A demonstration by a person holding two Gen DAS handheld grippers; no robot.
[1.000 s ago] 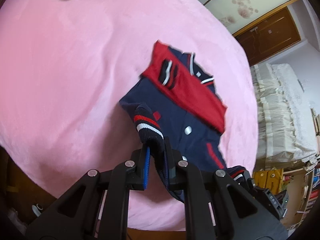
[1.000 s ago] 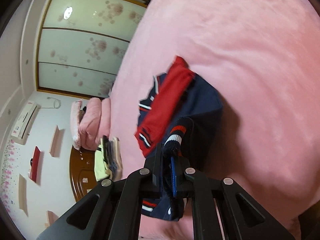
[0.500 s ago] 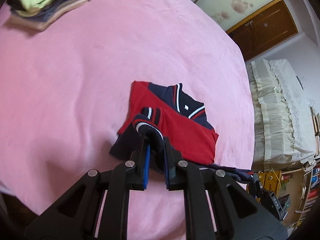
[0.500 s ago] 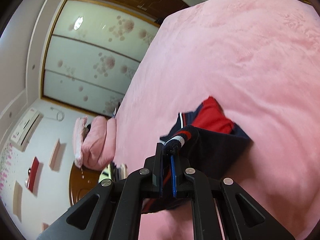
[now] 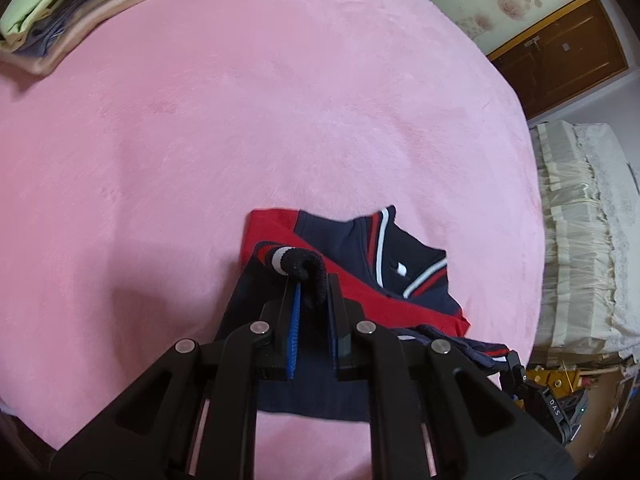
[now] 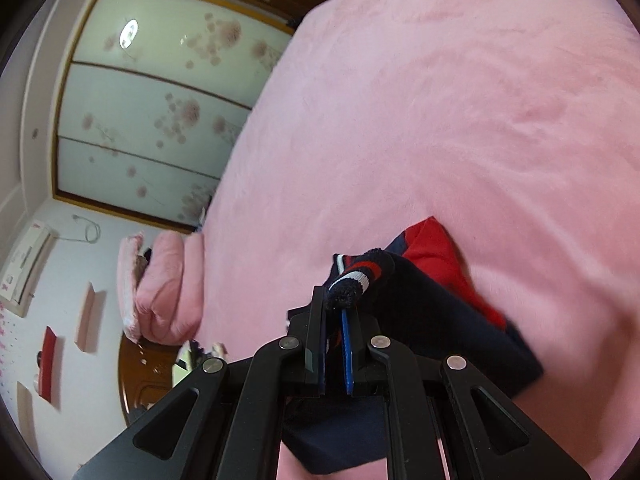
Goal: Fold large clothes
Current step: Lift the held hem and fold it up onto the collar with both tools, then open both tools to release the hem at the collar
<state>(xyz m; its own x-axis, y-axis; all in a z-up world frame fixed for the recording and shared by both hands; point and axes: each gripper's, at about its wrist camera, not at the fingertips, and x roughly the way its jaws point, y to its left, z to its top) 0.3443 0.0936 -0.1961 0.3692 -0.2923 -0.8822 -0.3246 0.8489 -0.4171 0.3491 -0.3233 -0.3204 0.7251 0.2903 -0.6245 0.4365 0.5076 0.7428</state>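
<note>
A navy and red jacket (image 5: 404,252) with white-striped trim lies on the pink bed cover (image 5: 280,100), folded over onto itself. My left gripper (image 5: 312,284) is shut on its striped ribbed hem (image 5: 296,258) and holds it over the red sleeve, near the collar. In the right wrist view my right gripper (image 6: 338,302) is shut on the other ribbed hem corner (image 6: 360,276), with the navy body (image 6: 432,320) draped below and the red sleeve (image 6: 432,248) beyond.
A stack of folded clothes (image 5: 68,12) lies at the far left of the bed. A pink pillow (image 6: 160,280) sits at the bed's head. A cream-covered bed (image 5: 580,240) stands to the right. Sliding wardrobe doors (image 6: 152,100) stand behind.
Both grippers carried the jacket's bottom hem forward over the body toward the collar. The jacket now lies folded roughly in half, and the cameras sit lower and closer to the bed.
</note>
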